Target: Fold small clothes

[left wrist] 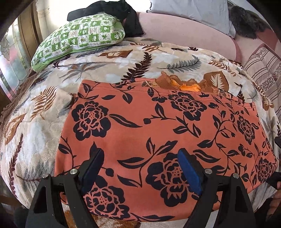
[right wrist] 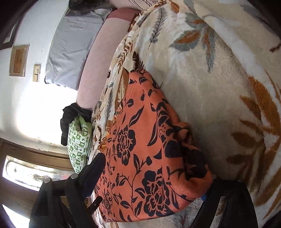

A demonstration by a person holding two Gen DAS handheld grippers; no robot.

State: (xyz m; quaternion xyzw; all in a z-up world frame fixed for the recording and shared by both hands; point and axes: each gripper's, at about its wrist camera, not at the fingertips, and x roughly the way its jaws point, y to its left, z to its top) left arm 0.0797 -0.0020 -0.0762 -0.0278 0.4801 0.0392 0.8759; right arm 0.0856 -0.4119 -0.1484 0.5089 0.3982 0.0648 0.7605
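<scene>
Left gripper (left wrist: 140, 157) spread wide above garment (left wrist: 158, 131), pads clear of cloth. Right gripper (right wrist: 152, 177) also spread; garment edge lies between its fingers, one finger hidden beneath, contact unclear. Garment lies flat on leaf-print blanket (left wrist: 43, 114), green pillow (left wrist: 79, 36) beyond.

A bed (left wrist: 43, 126) covered by a cream plush blanket (right wrist: 210, 98) with brown and grey leaf prints carries everything. Flat on the blanket lies an orange garment (left wrist: 140, 126) with a black flower print. Farther back, a green-and-white checked pillow (left wrist: 79, 36) rests on the blanket, with black cloth (left wrist: 112, 8) behind it.
</scene>
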